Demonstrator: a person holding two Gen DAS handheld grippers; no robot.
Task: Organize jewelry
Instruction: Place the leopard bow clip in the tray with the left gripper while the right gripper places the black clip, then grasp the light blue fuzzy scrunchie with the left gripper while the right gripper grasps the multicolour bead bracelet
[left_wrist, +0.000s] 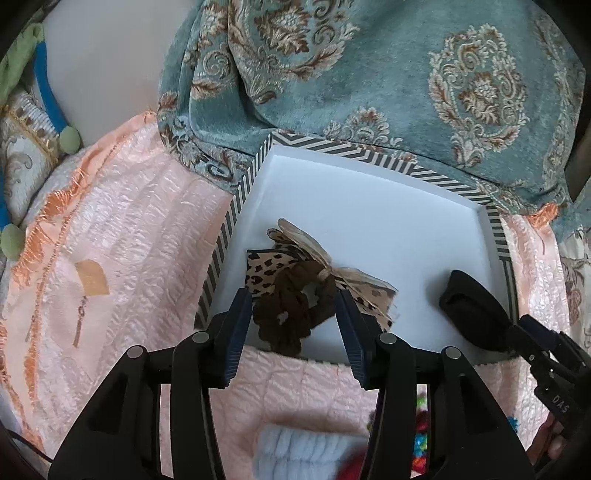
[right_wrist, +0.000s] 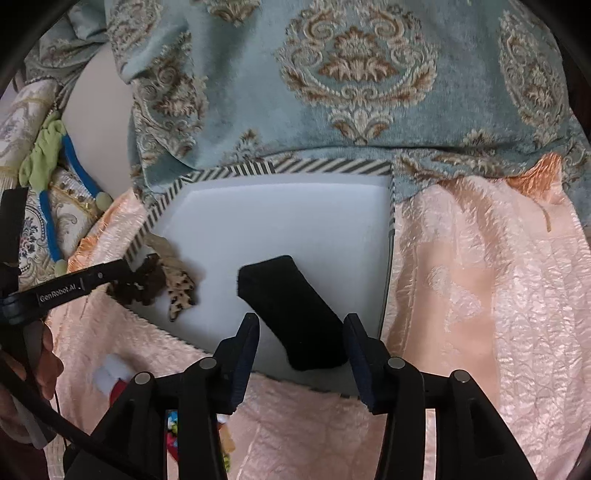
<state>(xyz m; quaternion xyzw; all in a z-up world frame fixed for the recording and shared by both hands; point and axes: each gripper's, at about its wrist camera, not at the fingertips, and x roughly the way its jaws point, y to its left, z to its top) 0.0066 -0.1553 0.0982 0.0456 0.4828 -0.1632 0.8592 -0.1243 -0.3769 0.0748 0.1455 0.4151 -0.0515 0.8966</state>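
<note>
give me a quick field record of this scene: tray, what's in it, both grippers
tray: white tray with striped rim, on a pink bedspread
left item: brown scrunchie with leopard-print bow, near the tray's front edge
right item: black cloth piece, lying in the tray
left gripper: open, one finger on each side of the scrunchie, not pressing
right gripper: open, around the cloth's near end
behind the tray: teal patterned blanket
</note>
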